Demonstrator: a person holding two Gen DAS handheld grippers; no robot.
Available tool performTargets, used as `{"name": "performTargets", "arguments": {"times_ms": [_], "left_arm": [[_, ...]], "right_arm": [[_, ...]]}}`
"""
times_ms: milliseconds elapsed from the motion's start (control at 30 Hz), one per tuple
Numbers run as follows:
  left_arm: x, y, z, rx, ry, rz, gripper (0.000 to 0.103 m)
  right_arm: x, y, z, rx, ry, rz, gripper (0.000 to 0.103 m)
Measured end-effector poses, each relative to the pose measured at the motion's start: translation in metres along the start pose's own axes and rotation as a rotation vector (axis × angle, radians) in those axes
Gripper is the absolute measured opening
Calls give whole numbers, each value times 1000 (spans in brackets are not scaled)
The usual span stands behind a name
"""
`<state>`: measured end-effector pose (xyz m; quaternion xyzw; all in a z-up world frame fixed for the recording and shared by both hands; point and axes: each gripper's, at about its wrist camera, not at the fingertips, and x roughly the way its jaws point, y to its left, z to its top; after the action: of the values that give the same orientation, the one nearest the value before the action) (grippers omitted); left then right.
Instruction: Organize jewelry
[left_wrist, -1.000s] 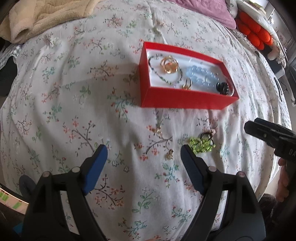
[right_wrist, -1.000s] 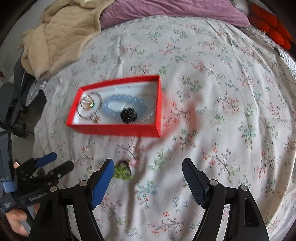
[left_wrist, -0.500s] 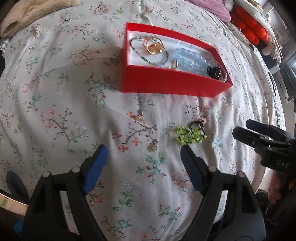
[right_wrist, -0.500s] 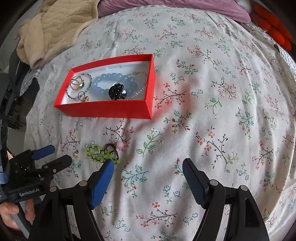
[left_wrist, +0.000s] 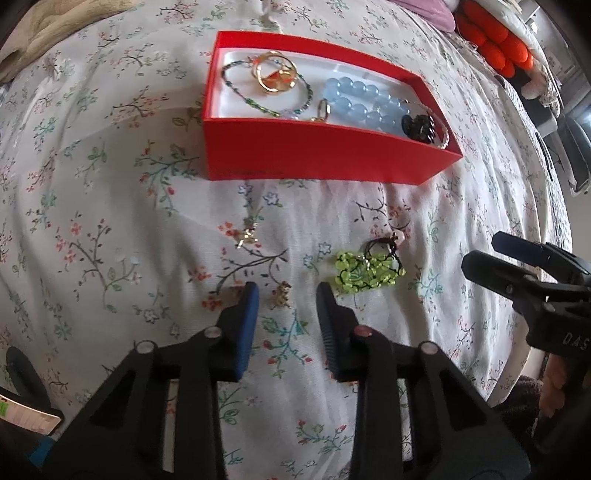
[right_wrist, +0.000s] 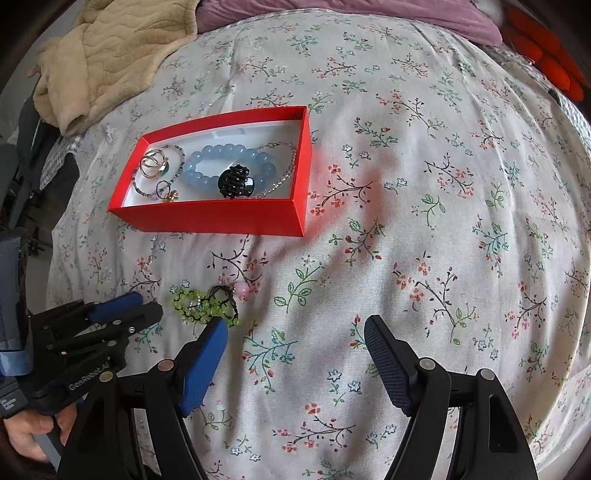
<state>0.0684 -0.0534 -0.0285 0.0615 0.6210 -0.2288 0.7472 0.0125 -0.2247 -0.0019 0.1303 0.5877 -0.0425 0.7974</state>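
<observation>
On right claw (left_wrist: 480, 254) body "DAS", released, left claw (left_wrist: 284, 295) closing round gold charm (left_wrist: 281, 294).

Floral bedsheet (right_wrist: 424, 229) right of the red cardboard box (right_wrist: 236, 221): bare, open passage. Near the box front, a green beaded bracelet (right_wrist: 203, 306) and small gold charm (left_wrist: 282, 295) crowd the left gripper (left_wrist: 284, 295), jaws closing.

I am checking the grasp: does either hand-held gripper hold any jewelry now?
Nothing yet. The left hand-held gripper is closing around a small gold charm, untouched; the right hand-held gripper is open and empty.
</observation>
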Motion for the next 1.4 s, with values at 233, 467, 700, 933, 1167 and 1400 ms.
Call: {"name": "performTargets", "arguments": {"times_ms": [233, 467, 700, 933, 1167, 1400], "left_arm": [[13, -14, 2, 43, 18, 54, 22], [23, -27, 2, 81, 16, 116, 15], [26, -31, -1, 78, 8, 129, 11], [3, -14, -3, 63, -22, 90, 11], [-19, 12, -4, 11, -58, 71, 10], [-28, 35, -5, -29, -71, 72, 10]], "right_arm": [[0, 3, 0, -2, 0, 1, 78], [0, 3, 0, -3, 1, 1, 78], [2, 5, 0, -2, 6, 1, 78], [6, 6, 2, -4, 12, 6, 78], [11, 16, 5, -8, 23, 23, 78], [22, 32, 12, -2, 37, 55, 78]]}}
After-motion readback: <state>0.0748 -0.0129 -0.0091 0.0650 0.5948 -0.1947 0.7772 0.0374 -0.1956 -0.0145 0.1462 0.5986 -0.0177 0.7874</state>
